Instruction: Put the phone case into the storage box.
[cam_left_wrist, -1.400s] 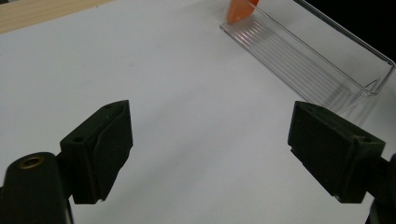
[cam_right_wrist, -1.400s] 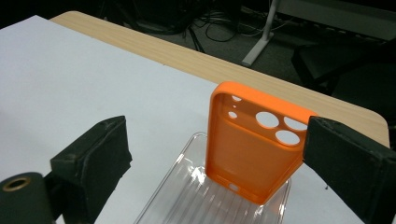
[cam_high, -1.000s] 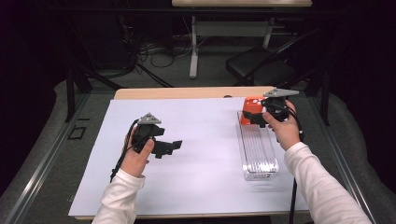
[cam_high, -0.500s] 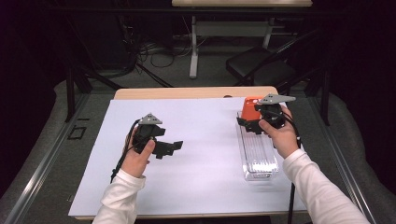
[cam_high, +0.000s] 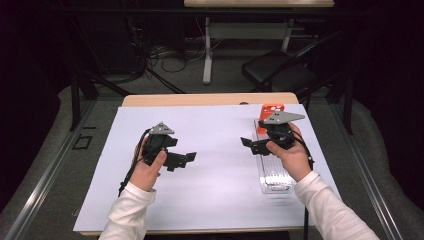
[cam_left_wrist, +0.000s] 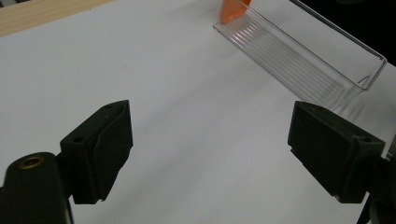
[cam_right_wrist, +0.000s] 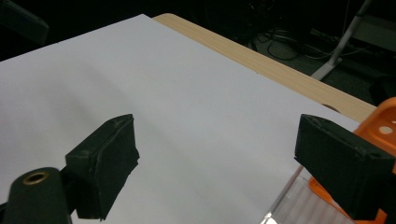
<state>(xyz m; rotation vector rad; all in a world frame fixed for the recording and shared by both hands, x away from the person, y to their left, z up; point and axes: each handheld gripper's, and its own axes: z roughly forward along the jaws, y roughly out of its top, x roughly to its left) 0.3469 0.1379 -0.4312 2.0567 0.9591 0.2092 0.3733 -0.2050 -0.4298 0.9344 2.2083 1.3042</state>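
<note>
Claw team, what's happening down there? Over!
Both claws open, empty. Right claw above clear tray; orange piece at its far end. Left claw over white sheet. Nothing blocking.

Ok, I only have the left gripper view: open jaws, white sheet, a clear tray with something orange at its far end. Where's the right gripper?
Observer: In the high view the right gripper sits over the clear tray, jaws pointing toward the table's middle.
Operator: Is it holding anything?
Observer: No. In the right gripper view its jaws are wide apart with only the white sheet between them.
Operator: And the orange thing?
Observer: The orange piece stands at the tray's far end, beyond that gripper, untouched.
</note>
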